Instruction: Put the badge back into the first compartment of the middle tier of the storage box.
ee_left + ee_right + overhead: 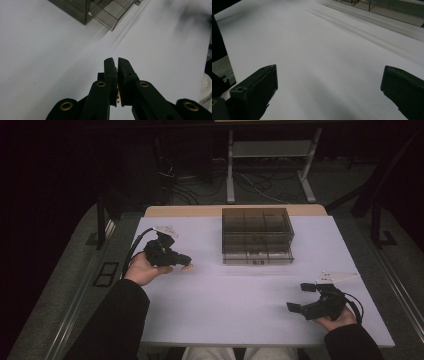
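Note:
A smoky clear plastic box (257,236) with several compartments stands at the back middle of the white table (235,295). My left gripper (186,263) hovers at the table's left, pointing right, a short way left of the box. Its jaws are pressed together on a small brass-coloured piece (118,98) that sits deep in the gap; I cannot tell what it is. The box's corner (100,12) lies ahead of the left gripper (115,60). My right gripper (296,297) rests near the front right, jaws wide apart with nothing between them. The right gripper (329,82) faces bare tabletop.
A stretch of the box's edge (392,7) shows far off in the right gripper view. Behind the table are a metal stand (270,165) and loose cables (200,190) on the floor. Dark frames flank the table on both sides.

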`<act>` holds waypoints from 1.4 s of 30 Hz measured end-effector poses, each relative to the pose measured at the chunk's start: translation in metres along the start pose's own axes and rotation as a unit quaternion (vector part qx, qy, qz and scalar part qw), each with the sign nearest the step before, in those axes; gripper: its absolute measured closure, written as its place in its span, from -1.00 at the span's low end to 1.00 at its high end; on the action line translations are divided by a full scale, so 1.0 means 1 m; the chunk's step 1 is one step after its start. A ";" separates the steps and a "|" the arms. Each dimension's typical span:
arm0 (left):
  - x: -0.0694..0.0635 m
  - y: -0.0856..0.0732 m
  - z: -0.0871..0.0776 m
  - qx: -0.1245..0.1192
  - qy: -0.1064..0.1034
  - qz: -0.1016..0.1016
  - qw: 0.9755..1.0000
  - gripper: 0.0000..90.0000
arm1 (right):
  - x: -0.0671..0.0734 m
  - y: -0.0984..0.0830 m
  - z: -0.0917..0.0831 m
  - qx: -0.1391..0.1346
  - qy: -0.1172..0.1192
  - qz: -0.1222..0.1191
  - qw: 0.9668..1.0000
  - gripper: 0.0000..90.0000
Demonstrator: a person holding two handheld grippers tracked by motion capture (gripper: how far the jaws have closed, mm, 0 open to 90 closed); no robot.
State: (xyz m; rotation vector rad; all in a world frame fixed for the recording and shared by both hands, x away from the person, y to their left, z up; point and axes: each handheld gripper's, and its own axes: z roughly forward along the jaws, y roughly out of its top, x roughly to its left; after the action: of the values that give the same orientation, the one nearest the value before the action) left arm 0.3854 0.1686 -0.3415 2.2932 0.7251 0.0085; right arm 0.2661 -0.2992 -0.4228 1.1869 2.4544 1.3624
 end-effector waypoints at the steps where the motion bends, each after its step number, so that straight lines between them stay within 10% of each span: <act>1: 0.000 0.002 0.000 0.001 0.000 0.003 1.000 0.90 | 0.000 0.000 0.000 0.000 0.001 -0.002 1.000 -0.99; 42: -0.018 0.058 0.028 -0.002 -0.014 0.046 0.999 0.90 | -0.001 -0.001 -0.002 -0.002 0.004 -0.006 1.000 -0.99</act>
State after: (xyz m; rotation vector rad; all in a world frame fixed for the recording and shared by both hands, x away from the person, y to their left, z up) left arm 0.4052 0.1079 -0.3214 2.3161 0.6051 0.0199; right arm 0.2654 -0.3008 -0.4226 1.1661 2.4590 1.3715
